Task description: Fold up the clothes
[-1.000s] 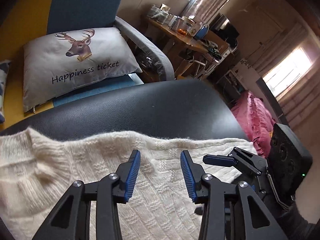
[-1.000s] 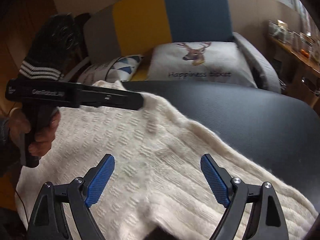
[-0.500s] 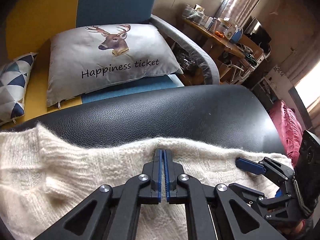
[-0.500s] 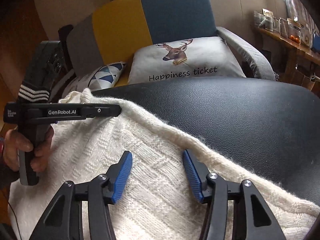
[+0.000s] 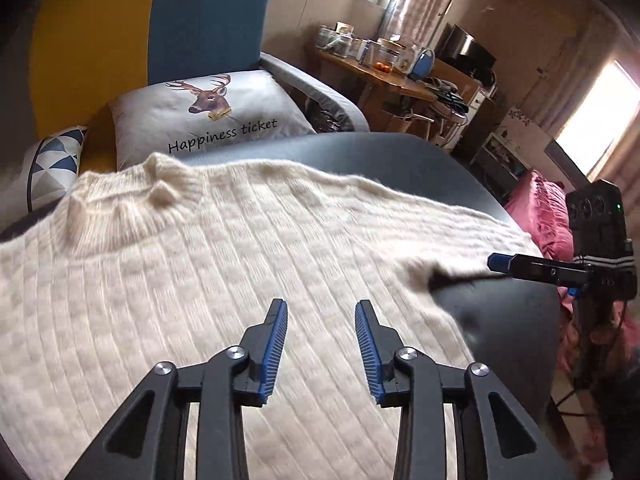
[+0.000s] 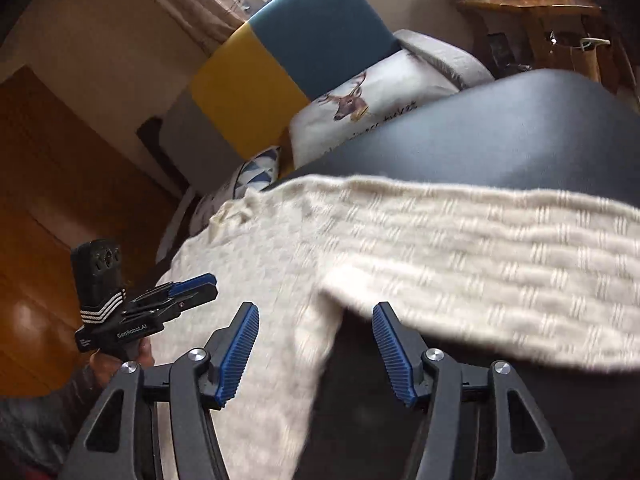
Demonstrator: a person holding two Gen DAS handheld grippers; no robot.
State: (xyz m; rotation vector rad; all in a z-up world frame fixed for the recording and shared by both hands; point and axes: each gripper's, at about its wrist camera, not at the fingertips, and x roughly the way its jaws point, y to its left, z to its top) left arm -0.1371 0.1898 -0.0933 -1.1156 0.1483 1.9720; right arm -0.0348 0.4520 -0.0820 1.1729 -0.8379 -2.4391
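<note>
Inspecting both tongs, we find the left gripper [image 5: 321, 312] spread apart and empty, poised over the cream knit sweater [image 5: 224, 264]. The right gripper [image 6: 316, 316] is likewise parted, holding nothing, with the sweater's sleeve [image 6: 500, 264] just beyond its tips. We note the sweater lies spread across the dark padded surface [image 5: 508, 320]. Behind it sit a deer cushion [image 5: 212, 112] and a yellow-and-blue armchair [image 5: 160, 32].
</note>
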